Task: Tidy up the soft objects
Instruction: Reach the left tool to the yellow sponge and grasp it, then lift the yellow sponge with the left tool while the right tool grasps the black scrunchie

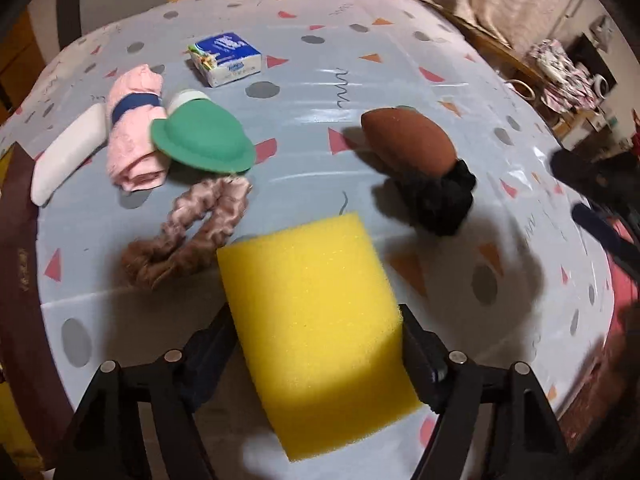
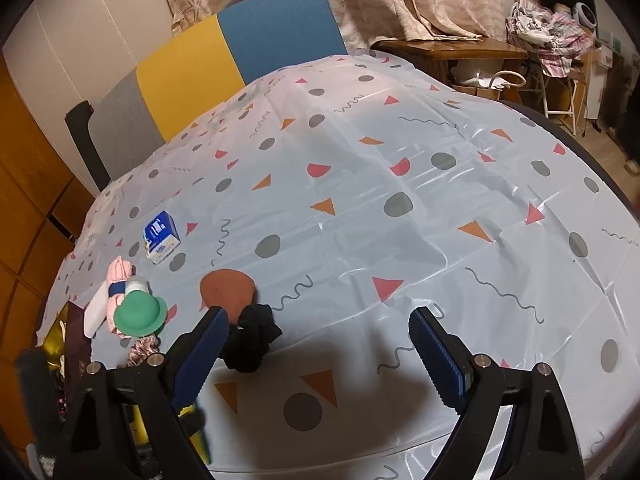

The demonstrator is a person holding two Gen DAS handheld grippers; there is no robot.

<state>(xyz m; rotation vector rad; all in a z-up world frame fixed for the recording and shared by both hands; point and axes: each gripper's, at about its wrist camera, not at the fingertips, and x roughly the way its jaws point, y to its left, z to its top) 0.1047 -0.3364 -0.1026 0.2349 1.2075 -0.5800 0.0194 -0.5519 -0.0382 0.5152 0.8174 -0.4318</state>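
My left gripper (image 1: 316, 320) is shut on a yellow sponge (image 1: 316, 320) and holds it above the near part of the table. Beyond it lie a pink-brown scrunchie (image 1: 188, 232), a green foam hat (image 1: 202, 142), a rolled pink towel (image 1: 134, 128), a white pad (image 1: 66, 154), a brown foam football (image 1: 408, 140) and a black scrunchie (image 1: 440, 196). My right gripper (image 2: 316, 340) is open and empty over the table, with the black scrunchie (image 2: 250, 340) just inside its left finger and the football (image 2: 226, 288) behind it.
A blue tissue pack (image 1: 226, 58) lies farther back on the patterned tablecloth (image 2: 400, 200). A yellow-blue chair (image 2: 240, 44) stands behind the table. A wooden side table (image 2: 448, 50) and clutter are at the right. The right gripper's dark shape (image 1: 592, 184) shows at the table's right edge.
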